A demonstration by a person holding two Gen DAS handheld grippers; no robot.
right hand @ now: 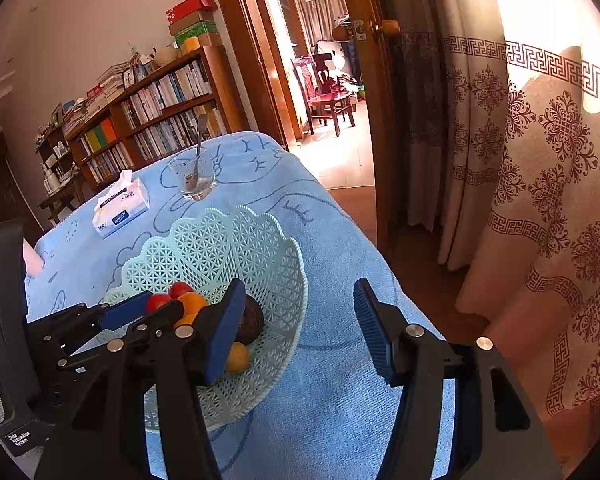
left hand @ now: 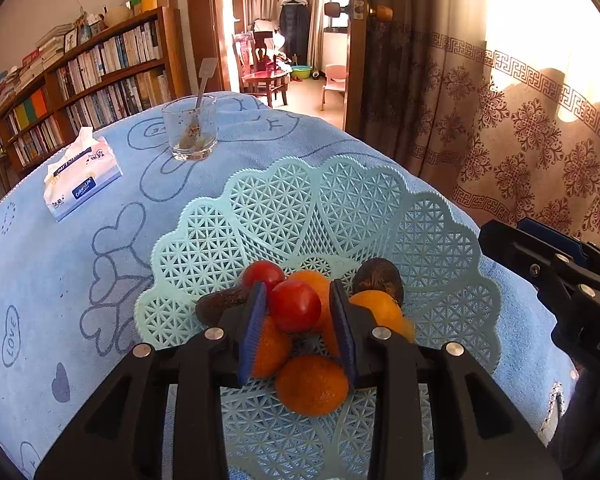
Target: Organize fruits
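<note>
Fruit's all piled in the mint lattice basket (left hand: 236,240), which sits on the blue towel-covered surface (left hand: 60,280) on the near side of the drinking glass (left hand: 190,128). Left gripper (left hand: 298,312) is right down in the pile with its blue fingers (left hand: 254,324) either side of a red tomato (left hand: 295,305). Can't honestly tell if they're pinching it or just bracketing it; the pads look close to its sides, maybe touching. Oranges (left hand: 312,384) sit under and beside the tomato, plus a dark fruit (left hand: 380,280) toward the far right of the basket and another dark one (left hand: 220,304) on the left.

Right gripper (right hand: 300,328) hangs beside the basket's right edge, fingers spread wide, holding nothing.

My guess: this is the moment of either dropping off or picking the tomato. Next move needs a gentle squeeze or a clean release, since round stuff stacked like that rolls easily.

Hidden bits: the gripper body covers the basket's near rim, and part of the pile is behind the fingers, so no exact fruit count. A tissue pack (left hand: 80,176) lies left of the glass.
</note>
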